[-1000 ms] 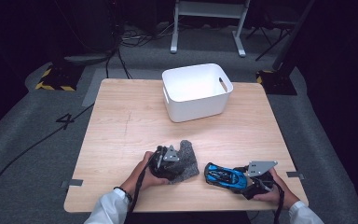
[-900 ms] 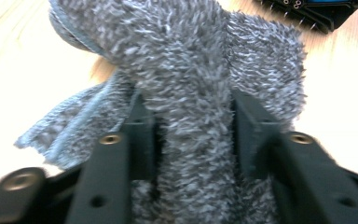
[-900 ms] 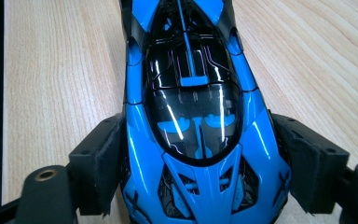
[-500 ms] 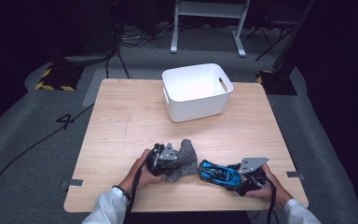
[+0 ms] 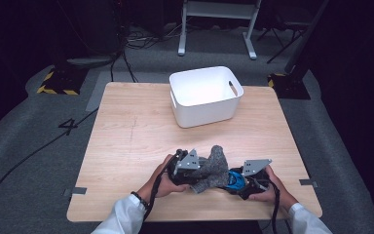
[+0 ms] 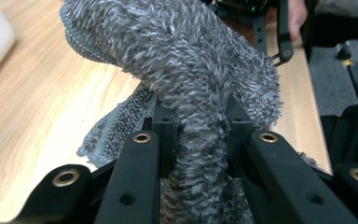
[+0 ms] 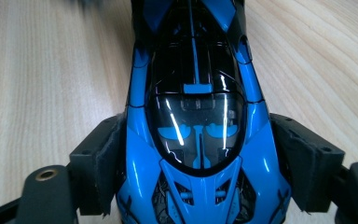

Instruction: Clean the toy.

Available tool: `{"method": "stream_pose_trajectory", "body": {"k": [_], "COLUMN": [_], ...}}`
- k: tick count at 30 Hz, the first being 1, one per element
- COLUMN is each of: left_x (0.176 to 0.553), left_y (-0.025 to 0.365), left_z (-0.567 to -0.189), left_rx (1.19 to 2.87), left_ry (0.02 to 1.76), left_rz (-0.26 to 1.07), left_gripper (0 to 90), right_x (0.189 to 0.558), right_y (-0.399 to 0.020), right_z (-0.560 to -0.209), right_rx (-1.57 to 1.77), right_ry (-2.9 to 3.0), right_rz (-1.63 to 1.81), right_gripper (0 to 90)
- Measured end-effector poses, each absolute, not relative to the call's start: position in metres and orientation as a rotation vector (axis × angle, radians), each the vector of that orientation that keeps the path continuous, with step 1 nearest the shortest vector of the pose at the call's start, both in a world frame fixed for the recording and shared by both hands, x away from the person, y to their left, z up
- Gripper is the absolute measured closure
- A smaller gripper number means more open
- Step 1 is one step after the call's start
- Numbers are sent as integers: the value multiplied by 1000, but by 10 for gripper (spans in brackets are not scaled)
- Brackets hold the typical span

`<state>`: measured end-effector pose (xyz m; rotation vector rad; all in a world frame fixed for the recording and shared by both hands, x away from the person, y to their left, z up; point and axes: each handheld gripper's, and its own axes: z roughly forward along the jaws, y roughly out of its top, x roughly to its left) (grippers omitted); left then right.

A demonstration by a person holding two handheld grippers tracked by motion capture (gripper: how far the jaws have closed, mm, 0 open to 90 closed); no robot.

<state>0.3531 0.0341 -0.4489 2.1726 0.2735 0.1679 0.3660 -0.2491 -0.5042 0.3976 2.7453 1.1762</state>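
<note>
Dark room, grey carpet, and a square wooden table (image 5: 126, 146) with most of its top bare: the whole left half and the middle stretch are free for moving. A white bin (image 5: 205, 96) stands near the far edge, well apart from the hands. All the work sits close to the near edge. The left gripper (image 5: 191, 171) has just clamped shut, and its jaws pinch a fuzzy grey cloth (image 6: 186, 79) that bunches up between them and lifts off the wood (part of it trails down to the table). Just beside it, toward the right, the right gripper (image 5: 241, 183) squeezes a blue toy car (image 7: 198, 121) by its two sides, with the nose pointing away along the wood. In the high view cloth and car meet or overlap; touching or not, cannot tell. The right hand (image 5: 272, 187) sits near the table's front right corner, with little margin there.
</note>
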Motion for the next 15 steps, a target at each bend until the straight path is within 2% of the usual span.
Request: {"method": "stream_pose_trajectory", "body": {"k": [2, 3, 4, 7, 15], "left_x": [355, 357, 359, 361, 364], "left_y": [29, 27, 23, 22, 25], "left_z": [-453, -456, -461, -467, -474], "left_rx": [2191, 2203, 2219, 2245, 2271], "left_ry": [276, 275, 286, 299, 305], "left_rz": [162, 155, 149, 143, 140], "left_gripper": [732, 729, 727, 727, 727], "right_x": [367, 368, 370, 373, 372], "right_y": [-249, -248, -248, -250, -255], "right_z": [-504, -504, -505, -506, -506], "right_rx": [396, 393, 410, 422, 432], "right_ry": [2748, 2748, 2747, 2743, 2747], "right_rz": [1173, 1169, 1156, 1156, 1144], "right_gripper": [231, 204, 132, 107, 108]}}
